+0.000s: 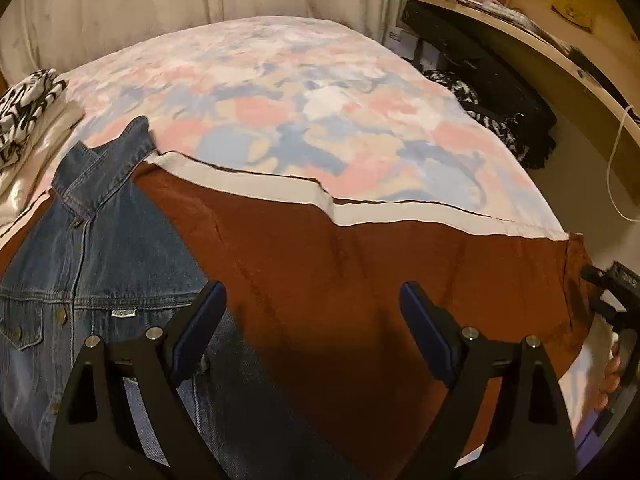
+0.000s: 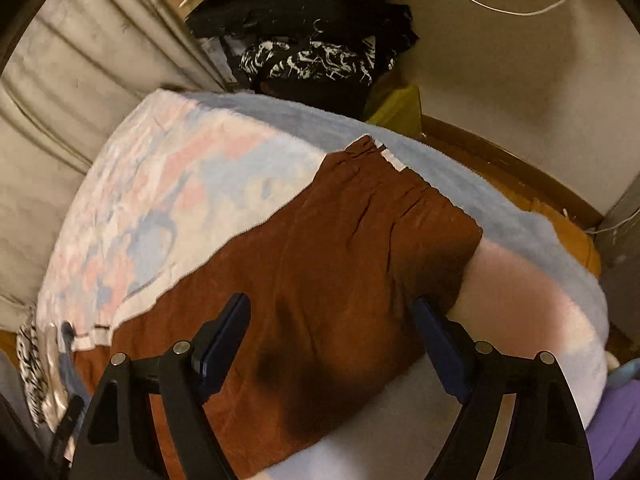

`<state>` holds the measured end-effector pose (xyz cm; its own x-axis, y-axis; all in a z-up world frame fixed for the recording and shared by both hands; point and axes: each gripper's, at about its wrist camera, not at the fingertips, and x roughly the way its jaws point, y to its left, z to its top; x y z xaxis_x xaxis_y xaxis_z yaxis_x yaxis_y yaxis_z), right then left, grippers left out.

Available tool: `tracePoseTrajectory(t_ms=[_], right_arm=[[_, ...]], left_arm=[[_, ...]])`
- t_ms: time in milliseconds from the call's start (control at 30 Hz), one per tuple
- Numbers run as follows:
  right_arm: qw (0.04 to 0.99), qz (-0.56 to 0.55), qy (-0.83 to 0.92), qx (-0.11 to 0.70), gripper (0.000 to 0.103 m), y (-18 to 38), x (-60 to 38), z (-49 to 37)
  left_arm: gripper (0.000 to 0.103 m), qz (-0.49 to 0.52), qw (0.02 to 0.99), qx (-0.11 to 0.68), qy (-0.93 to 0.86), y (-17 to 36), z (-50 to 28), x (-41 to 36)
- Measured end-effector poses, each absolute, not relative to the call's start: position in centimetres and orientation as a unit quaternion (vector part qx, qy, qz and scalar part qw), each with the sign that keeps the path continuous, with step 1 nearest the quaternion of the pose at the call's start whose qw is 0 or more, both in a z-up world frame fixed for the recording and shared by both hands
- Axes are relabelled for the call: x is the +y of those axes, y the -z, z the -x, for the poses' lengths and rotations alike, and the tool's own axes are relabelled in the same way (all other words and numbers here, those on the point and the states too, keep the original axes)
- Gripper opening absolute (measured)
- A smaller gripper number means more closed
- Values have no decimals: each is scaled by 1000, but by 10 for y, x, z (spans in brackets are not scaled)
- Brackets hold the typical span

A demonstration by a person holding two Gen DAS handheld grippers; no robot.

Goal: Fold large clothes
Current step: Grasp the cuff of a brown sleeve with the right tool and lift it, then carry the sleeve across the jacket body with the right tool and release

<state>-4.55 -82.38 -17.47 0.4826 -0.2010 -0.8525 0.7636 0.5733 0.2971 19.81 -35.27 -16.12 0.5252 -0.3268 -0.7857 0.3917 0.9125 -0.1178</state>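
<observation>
Both grippers, L [image 1: 312, 320] and R [image 2: 332, 336], stand wide open w/ nothing held. Brown garment [image 1: 320, 264] lies flat on bed [image 1: 280, 80] just below them, jacket [image 1: 100, 248] at L's left. Cloth looks soft, light; probably best to pinch at edge/corner.

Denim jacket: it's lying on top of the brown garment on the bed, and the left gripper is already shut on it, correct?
Not quite. The left wrist view shows the left gripper open, holding nothing. The denim jacket does lie on the brown garment on the bed.
</observation>
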Motion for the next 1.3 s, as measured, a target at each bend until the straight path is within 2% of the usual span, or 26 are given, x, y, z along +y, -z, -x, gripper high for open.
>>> tracePoseTrajectory(t_ms=[33, 67, 133, 200, 600, 733, 833, 900, 933, 967, 1200, 1300], right_arm=[[787, -347, 307, 408, 84, 180, -825, 41], [786, -352, 304, 407, 75, 183, -828, 39], [777, -379, 299, 404, 66, 187, -832, 35], [777, -404, 295, 381, 62, 182, -832, 37], [767, -419, 313, 372, 63, 160, -821, 88], [767, -401, 320, 385, 63, 165, -818, 77], [766, -385, 331, 394, 50, 167, -814, 65], [766, -379, 339, 393, 35, 166, -811, 58], [769, -376, 338, 391, 23, 163, -809, 55], [778, -377, 330, 379, 17, 156, -802, 53], [868, -302, 252, 302, 12, 65, -722, 23], [901, -265, 186, 288, 10, 29, -666, -4]], left_arm=[[87, -36, 871, 442, 210, 161, -197, -353], [87, -35, 869, 444, 216, 161, -197, -353], [87, -35, 866, 447, 224, 158, -195, -351], [87, -37, 868, 442, 224, 155, -192, -349], [87, -50, 870, 438, 220, 147, -184, -340], [87, -53, 870, 439, 218, 147, -185, -336], [87, -49, 869, 440, 220, 143, -184, -331], [87, -53, 872, 434, 219, 139, -183, -328], [87, -55, 874, 431, 219, 136, -182, -326], [87, -57, 875, 428, 220, 133, -180, -324], [87, -65, 888, 405, 208, 108, -166, -296], [82, -67, 895, 394, 197, 97, -160, -281]])
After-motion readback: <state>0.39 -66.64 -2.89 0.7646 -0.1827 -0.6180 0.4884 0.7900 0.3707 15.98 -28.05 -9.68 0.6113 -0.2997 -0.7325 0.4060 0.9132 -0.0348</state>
